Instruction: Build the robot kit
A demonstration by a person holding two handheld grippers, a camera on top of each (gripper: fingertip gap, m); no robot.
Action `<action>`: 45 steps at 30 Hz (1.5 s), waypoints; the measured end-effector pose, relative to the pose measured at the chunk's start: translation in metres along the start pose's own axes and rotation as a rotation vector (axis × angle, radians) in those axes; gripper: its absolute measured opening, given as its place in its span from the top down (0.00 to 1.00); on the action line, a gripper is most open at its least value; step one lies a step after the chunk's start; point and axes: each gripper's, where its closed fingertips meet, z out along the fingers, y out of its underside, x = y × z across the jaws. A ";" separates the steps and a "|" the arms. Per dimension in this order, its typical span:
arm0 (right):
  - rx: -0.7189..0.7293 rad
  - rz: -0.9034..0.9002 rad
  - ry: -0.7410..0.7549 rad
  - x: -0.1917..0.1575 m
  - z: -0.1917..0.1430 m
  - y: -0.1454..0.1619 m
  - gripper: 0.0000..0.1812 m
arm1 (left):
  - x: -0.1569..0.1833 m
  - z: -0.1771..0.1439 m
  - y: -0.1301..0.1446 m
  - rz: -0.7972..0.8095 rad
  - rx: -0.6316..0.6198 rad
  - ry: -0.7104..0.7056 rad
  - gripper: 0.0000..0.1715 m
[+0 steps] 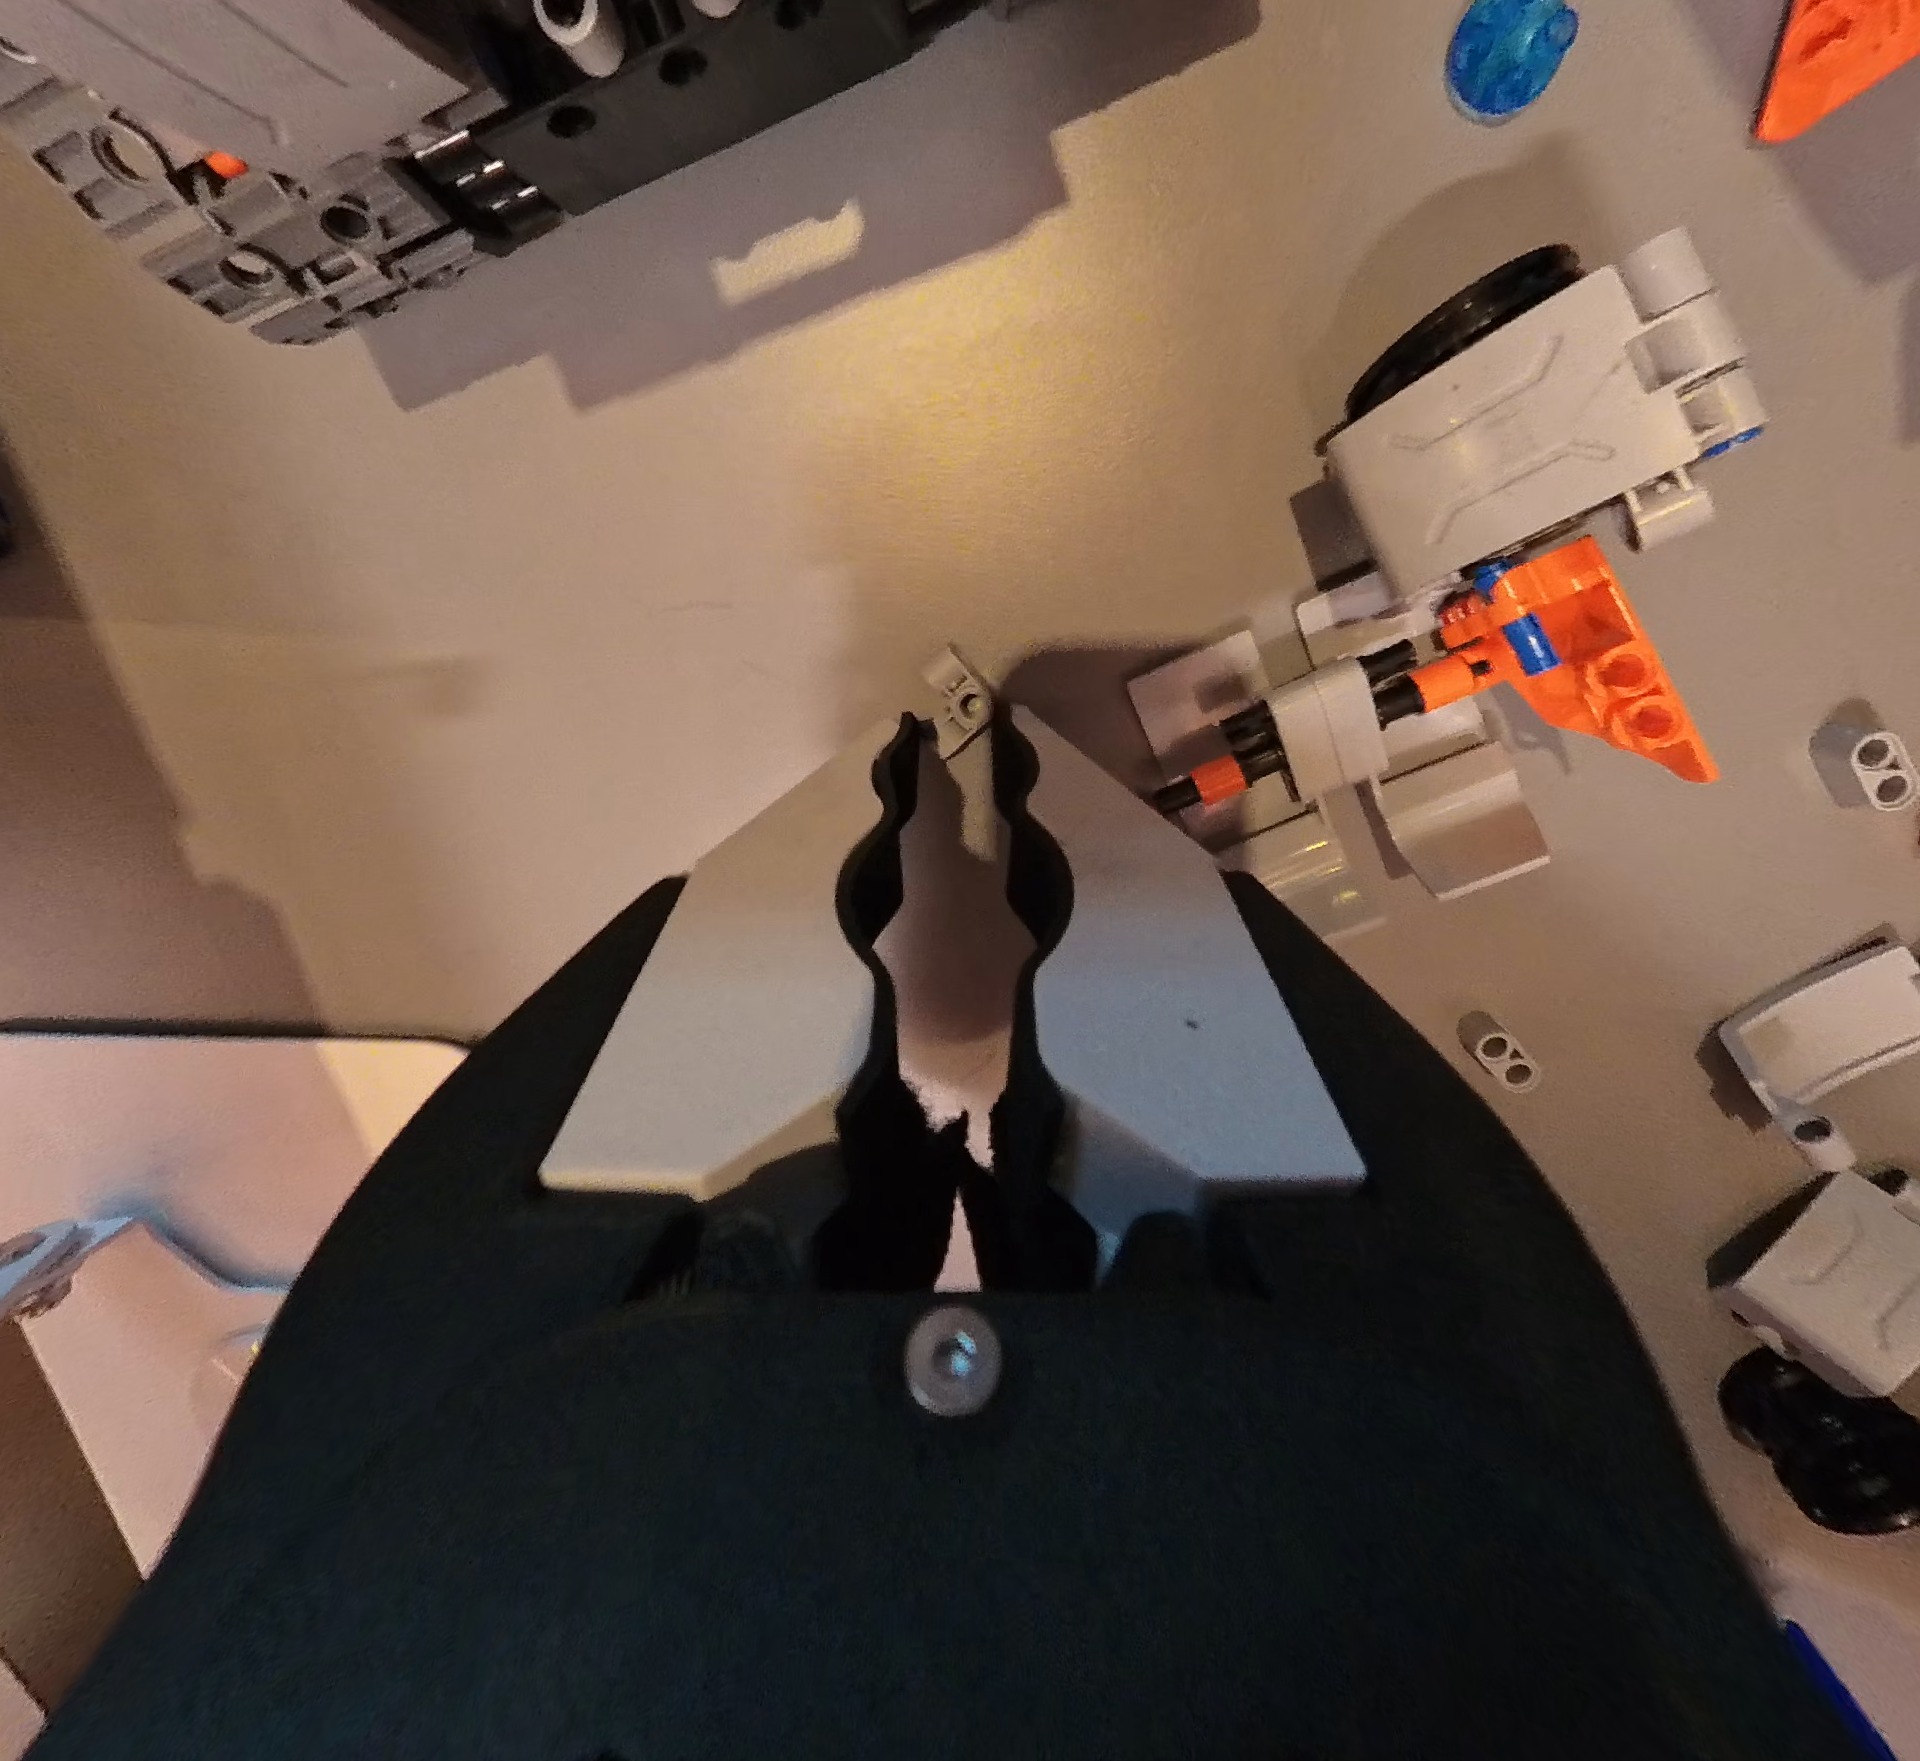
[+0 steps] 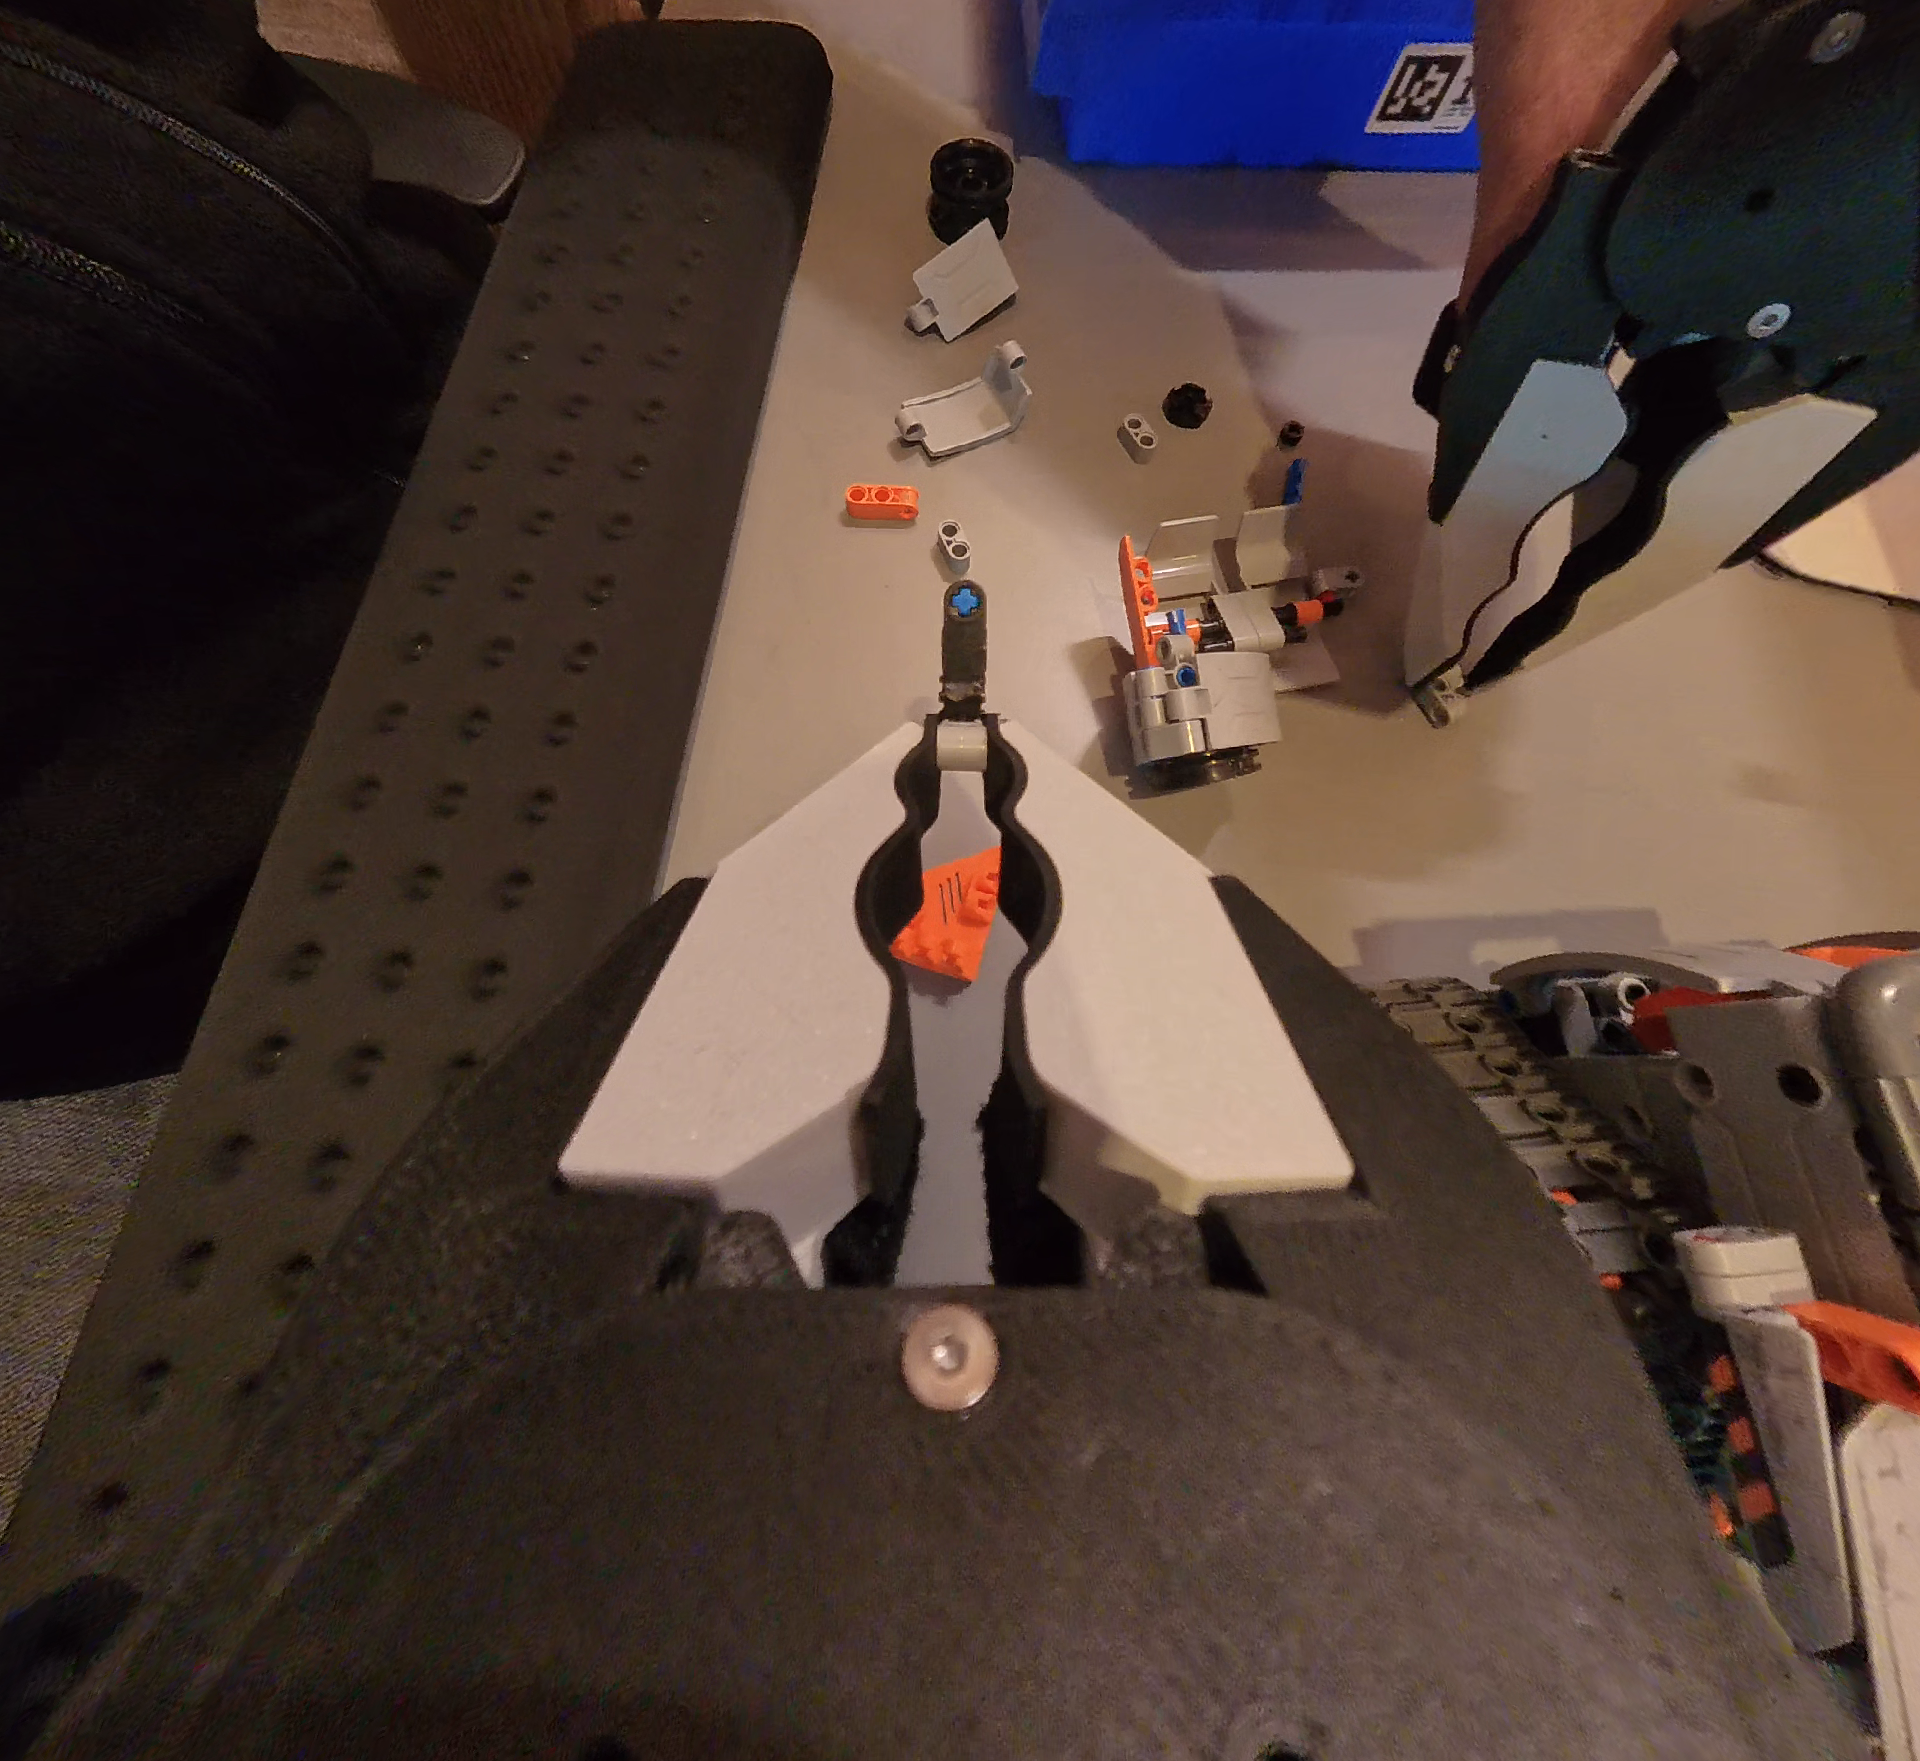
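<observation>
Grey connector (image 1: 961, 709) pinched at left fingers (image 1: 912, 755) | right fingers (image 2: 1013, 761) clamp grey-black link (image 2: 962, 693)

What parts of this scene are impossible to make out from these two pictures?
- Large brick model: left wrist view, cut off by the top edge; its full shape is unknown.
- Small grey piece in the left tongs: their black tips hide most of it.
- Orange plate: right wrist view, partly covered by the right tongs.
- Blue bin: contents not visible; the top edge and a hand cut it off.
</observation>
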 end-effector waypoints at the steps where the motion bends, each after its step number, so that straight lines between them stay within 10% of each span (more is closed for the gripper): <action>1: 0.002 -0.001 0.004 0.000 -0.001 0.000 0.97 | 0.000 -0.003 0.000 -0.007 0.002 -0.014 0.94; 10: -0.008 -0.012 0.023 -0.002 -0.009 -0.003 0.97 | 0.072 -0.082 -0.037 -0.016 0.109 -0.112 0.94; 16: -0.056 0.000 0.010 -0.007 -0.003 0.003 0.97 | 0.138 -0.047 -0.043 -0.094 0.105 -0.105 0.93; 26: -0.190 0.026 -0.014 -0.013 0.022 0.022 0.97 | 0.150 0.000 -0.041 -0.264 0.104 -0.137 0.93; 45: -0.162 0.076 -0.048 -0.014 0.037 0.018 0.96 | 0.149 -0.030 -0.073 -0.196 0.436 -0.145 0.98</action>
